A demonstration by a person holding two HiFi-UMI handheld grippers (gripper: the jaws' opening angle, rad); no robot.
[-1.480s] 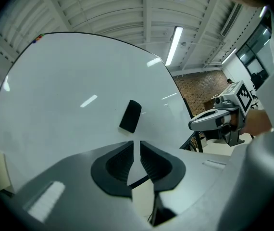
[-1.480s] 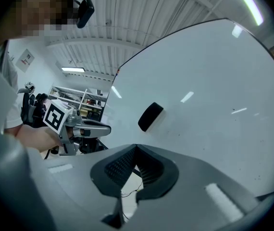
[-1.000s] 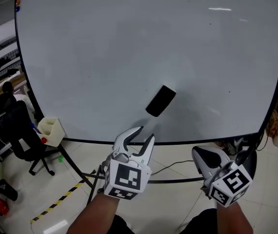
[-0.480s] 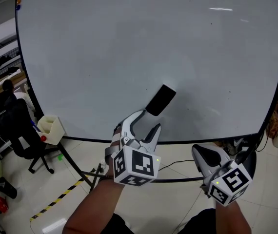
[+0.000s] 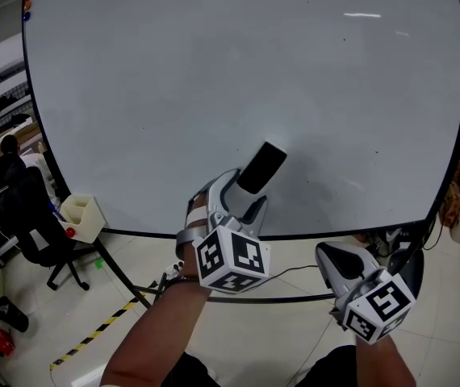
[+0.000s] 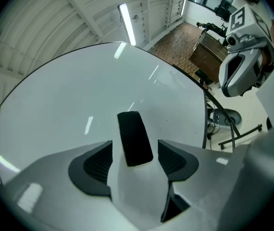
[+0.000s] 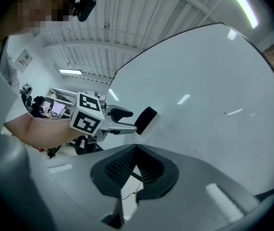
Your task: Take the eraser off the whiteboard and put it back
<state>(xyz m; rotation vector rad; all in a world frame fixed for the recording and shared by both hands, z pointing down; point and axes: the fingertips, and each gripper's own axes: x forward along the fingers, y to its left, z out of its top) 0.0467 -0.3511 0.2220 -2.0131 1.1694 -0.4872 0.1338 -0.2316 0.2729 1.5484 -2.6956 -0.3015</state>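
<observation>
A black eraser (image 5: 262, 168) clings aslant to the whiteboard (image 5: 214, 71), low and near the middle. My left gripper (image 5: 234, 196) reaches up to the eraser's lower end. Its jaws have just been opening and stand open. In the left gripper view the eraser (image 6: 134, 137) lies between the two pads (image 6: 98, 163) with a gap on each side. From the right gripper view the left gripper (image 7: 122, 119) sits just short of the eraser (image 7: 145, 120). My right gripper (image 5: 335, 260) hangs low at the right, shut and empty, its pads (image 7: 136, 150) meeting.
A white pen holder (image 5: 83, 216) hangs at the board's lower left corner. A black office chair (image 5: 28, 224) and a seated person are at the far left. Yellow-black tape (image 5: 101, 329) runs on the floor beside the board's stand legs (image 5: 125, 276). Cables lie under the board.
My left gripper has moved up toward the board and rolled, its jaws spreading wider until they straddle the eraser's lower end. The right gripper has kept still.
</observation>
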